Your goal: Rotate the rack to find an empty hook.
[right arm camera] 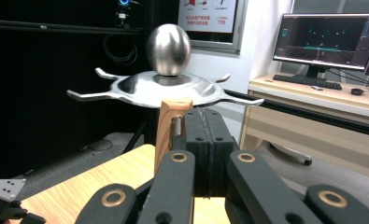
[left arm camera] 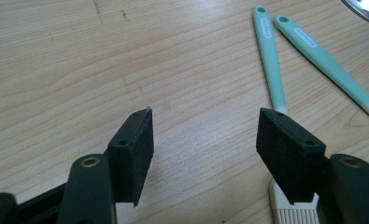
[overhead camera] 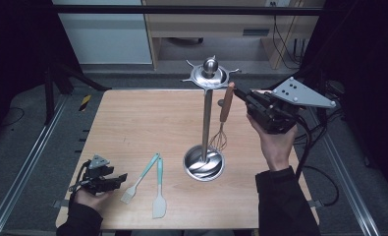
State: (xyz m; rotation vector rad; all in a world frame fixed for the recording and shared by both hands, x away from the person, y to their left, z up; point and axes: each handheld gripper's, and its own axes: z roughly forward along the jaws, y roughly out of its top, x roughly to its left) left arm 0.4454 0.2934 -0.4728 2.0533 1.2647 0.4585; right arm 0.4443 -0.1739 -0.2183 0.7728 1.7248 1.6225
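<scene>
Right tongs (right arm camera: pixel 205 140): jaws pressed together beside the wooden handle of the whisk (overhead camera: pixel 222 119), gripping what seems a metal loop at its top; the contact itself is hard to make out. Whisk hangs upright beside the steel stand (overhead camera: pixel 207 105), wire head near the round polished base, handle top just below the hooked rim. Left tongs (left arm camera: pixel 205 142): jaws apart, empty, low over the wood-grain worktop (overhead camera: pixel 132 118). One jaw hides part of the ribbed cream head of the mint-handled brush (left arm camera: pixel 272 74); the mint spatula (left arm camera: pixel 327 60) is cut off at the frame edge.
</scene>
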